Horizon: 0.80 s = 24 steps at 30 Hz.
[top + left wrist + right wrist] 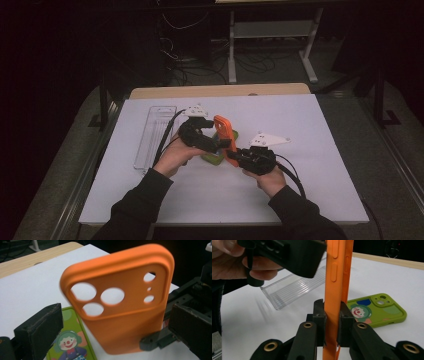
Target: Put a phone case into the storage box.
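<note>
Jaws of the right gripper (pixel 331 327) pinch the orange phone case (pixel 336 270) upright above the table; left gripper (pixel 112 332) jaws stand wide apart around it. Probably a handover: left must close first.

Both forearms wear dark, near-black long sleeves (pixel 145 192), entering the high view from about 6 o'clock. Each hand carries a black claw: the left claw (pixel 216 145) and the right claw (pixel 234 152) are blocky matte bodies, each topped by a pale grey three-cornered plate (pixel 270 139). A black cable (pixel 292 175) trails off the right claw toward 4 o'clock, and another loops off the left one. In the right gripper view, the black jaw links carry brass-coloured rivets (pixel 308 325), and the square pads (pixel 319 315) look worn at the edges.
</note>
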Available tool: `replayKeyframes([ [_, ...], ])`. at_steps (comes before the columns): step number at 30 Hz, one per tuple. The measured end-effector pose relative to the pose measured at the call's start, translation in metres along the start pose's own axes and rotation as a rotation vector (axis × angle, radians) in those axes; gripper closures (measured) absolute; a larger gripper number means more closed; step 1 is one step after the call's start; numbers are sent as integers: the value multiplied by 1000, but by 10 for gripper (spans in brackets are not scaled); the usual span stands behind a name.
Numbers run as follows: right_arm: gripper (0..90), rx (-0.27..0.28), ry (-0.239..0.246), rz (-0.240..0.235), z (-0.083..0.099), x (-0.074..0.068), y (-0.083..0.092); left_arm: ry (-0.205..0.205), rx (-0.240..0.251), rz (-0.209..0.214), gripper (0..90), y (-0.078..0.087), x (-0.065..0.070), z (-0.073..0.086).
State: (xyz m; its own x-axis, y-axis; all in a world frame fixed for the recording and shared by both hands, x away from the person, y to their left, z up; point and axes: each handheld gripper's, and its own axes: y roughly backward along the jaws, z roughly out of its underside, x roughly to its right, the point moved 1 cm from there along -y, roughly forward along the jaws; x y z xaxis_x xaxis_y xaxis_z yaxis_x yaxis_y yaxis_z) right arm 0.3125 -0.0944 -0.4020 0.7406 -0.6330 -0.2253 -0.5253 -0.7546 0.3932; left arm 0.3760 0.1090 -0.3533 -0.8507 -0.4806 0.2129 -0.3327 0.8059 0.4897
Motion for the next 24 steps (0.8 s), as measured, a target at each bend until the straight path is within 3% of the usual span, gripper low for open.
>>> replayKeyframes([
  [3, 788, -5, 5, -7, 1, -3, -2, -11, 13, 6, 0, -1, -1, 0],
  [5, 787, -5, 12, -12, 1, -6, -4, 17, 14, 3, 0, -2, 1, 2],
  [14, 787, -3, 21, -13, 1, -9, -6, 16, 12, 9, 0, -8, 5, 5],
  [19, 787, -14, 26, -9, 3, -10, -7, 14, 46, 4, 95, -4, 3, 5],
  [24, 787, -24, 39, -4, 4, -10, -8, 22, 55, 18, 128, -3, 2, 7],
])
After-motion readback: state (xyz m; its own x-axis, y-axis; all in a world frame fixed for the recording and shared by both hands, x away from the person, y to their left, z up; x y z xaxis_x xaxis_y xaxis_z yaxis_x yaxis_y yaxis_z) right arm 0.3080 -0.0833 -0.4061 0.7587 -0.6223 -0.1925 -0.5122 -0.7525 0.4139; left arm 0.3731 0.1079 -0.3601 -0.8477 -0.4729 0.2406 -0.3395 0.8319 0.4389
